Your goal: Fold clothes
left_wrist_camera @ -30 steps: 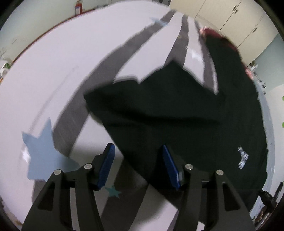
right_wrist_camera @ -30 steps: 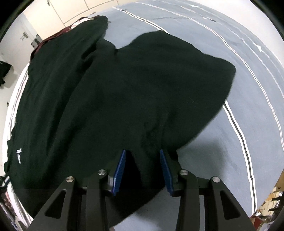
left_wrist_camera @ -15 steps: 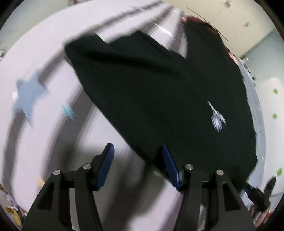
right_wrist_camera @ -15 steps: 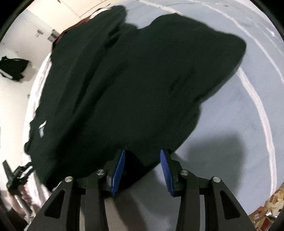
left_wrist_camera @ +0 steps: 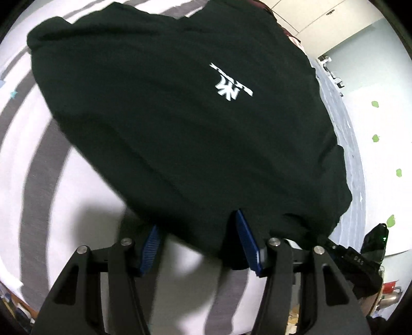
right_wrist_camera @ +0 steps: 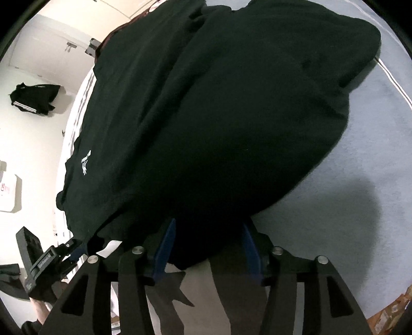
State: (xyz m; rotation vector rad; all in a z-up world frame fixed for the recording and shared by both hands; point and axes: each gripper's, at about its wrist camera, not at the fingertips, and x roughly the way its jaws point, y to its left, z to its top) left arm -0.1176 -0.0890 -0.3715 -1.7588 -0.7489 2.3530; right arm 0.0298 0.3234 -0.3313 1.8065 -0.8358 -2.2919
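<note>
A black garment (left_wrist_camera: 180,123) with a white logo (left_wrist_camera: 229,87) lies spread on a bed sheet (left_wrist_camera: 85,195) that is white with grey stripes. My left gripper (left_wrist_camera: 197,221) hangs at the garment's near edge, open, with the cloth edge lying loose between its blue pads (left_wrist_camera: 150,247). In the right wrist view the same garment (right_wrist_camera: 231,116) fills the frame, its logo (right_wrist_camera: 86,165) at the left. My right gripper (right_wrist_camera: 208,223) sits over the near edge. Its jaws are opening, with dark cloth bunched between the pads (right_wrist_camera: 164,247). A white tag (right_wrist_camera: 110,247) peeks out beside it.
The bed's blue-grey cover (right_wrist_camera: 360,206) stretches to the right, with wooden floor (right_wrist_camera: 386,317) past its edge. White cupboards (left_wrist_camera: 322,15) and a wall with green stickers (left_wrist_camera: 376,139) stand beyond. A dark bag (right_wrist_camera: 33,99) lies on the pale floor. A maroon item (left_wrist_camera: 291,36) shows at the garment's far end.
The left gripper swept along the garment from its corner to the near edge below the logo. The right gripper tilted down over the edge and its jaws spread wider.
</note>
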